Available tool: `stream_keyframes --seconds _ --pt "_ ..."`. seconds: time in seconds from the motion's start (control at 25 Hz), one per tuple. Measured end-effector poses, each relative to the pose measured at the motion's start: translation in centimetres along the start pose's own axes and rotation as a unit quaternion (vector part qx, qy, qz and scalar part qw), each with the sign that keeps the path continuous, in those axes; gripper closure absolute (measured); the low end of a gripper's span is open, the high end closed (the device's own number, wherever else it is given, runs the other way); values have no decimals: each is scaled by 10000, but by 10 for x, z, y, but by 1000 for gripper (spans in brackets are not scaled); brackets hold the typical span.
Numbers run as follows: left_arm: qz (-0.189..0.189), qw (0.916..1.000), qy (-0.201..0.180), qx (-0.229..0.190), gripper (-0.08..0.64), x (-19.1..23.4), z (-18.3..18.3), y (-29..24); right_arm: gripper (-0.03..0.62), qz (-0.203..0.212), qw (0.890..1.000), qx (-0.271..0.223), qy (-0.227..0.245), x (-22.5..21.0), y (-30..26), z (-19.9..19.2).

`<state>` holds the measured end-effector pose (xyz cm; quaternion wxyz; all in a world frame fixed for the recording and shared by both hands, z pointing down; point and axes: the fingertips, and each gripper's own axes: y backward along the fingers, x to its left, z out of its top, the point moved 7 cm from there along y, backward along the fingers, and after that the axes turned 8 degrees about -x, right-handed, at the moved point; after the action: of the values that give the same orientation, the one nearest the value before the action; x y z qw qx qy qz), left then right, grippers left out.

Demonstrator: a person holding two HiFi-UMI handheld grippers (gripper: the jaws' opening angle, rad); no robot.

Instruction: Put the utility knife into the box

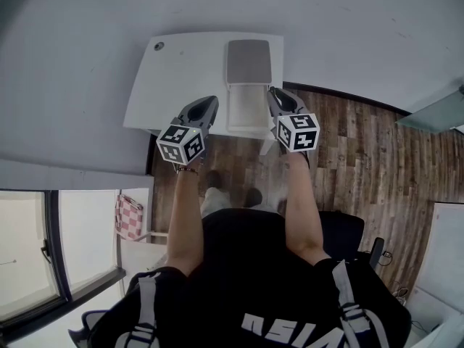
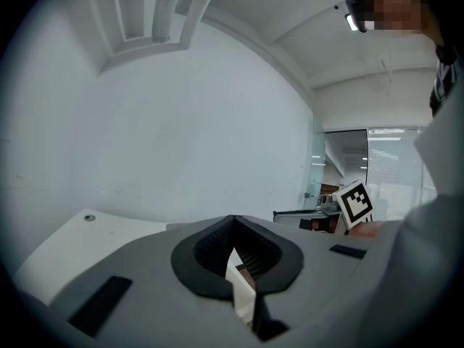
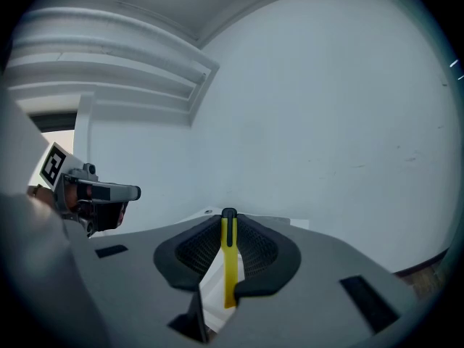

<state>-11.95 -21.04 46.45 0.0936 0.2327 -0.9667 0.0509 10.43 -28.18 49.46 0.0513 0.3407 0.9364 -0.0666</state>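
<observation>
A yellow utility knife (image 3: 229, 259) with a black tip stands edge-on between the jaws of my right gripper (image 3: 228, 217), which is shut on it. In the head view the right gripper (image 1: 274, 93) hangs beside the right edge of the white box (image 1: 245, 111), whose grey lid (image 1: 248, 60) is folded back; the knife itself is hidden there. At the box's left edge, my left gripper (image 1: 210, 101) is held level. Its jaws (image 2: 232, 223) meet at the tips with nothing between them.
The box lies on a white table (image 1: 181, 71) against a white wall. A small round fitting (image 1: 159, 46) sits in the table's far left corner. Wooden floor (image 1: 348, 151) spreads to the right. Each gripper view shows the other gripper (image 2: 357, 201) (image 3: 94, 194) at its side.
</observation>
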Motion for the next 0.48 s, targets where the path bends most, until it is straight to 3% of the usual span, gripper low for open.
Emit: stream_keyframes --seconds 0.48 --pt "-385 9992 23 -39 535 39 15 -45 511 -261 9997 0 33 -17 -39 12"
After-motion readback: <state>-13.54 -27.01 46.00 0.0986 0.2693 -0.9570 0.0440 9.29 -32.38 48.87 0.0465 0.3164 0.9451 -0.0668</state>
